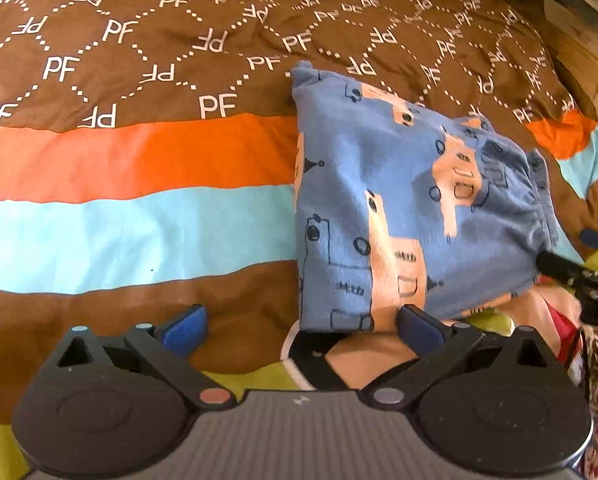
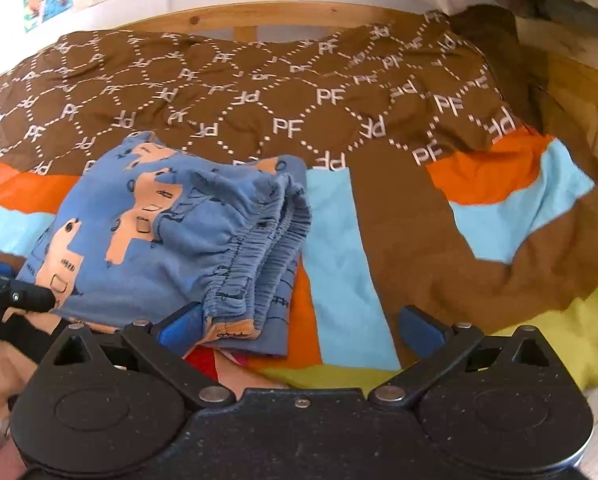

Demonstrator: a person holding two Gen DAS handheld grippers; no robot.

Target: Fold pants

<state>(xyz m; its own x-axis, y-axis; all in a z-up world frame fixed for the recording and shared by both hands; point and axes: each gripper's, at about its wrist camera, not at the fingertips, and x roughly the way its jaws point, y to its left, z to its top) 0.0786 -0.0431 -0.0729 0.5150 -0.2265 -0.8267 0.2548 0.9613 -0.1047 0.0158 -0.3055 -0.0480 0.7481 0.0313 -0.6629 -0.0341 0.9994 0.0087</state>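
- Left claw (image 1: 301,326): jaws spread wide, gripping nothing. Its right finger (image 1: 419,322) touches the near edge of the pants; its left finger (image 1: 185,328) sits over bare cover, apart from the cloth.
- Right claw (image 2: 299,326): jaws likewise spread wide, nothing clamped. Its left finger (image 2: 181,322) lies against the near corner of the waistband; its right finger (image 2: 421,326) is over the cover, clear of the pants.
- Bed cover (image 1: 139,152): largest item, spread ahead of both claws. Brown with white "PF" lettering farther off, orange and light-blue bands nearer, a yellow-green strip closest to the claws. Visibly creased.
- Wooden frame (image 2: 259,16): beyond the far edge of the cover, in the right wrist view.
- Pants (image 1: 399,208): blue with peach and dark print, folded into a compact bundle lying on the cover. Ahead and right of the left claw; ahead and left of the right claw (image 2: 171,232).
- Waistband (image 2: 259,256): gathered elastic, layers stacked, on the bundle's side toward the right claw.
- Each claw's tip shows at the edge of the other's view, just beside the bundle.
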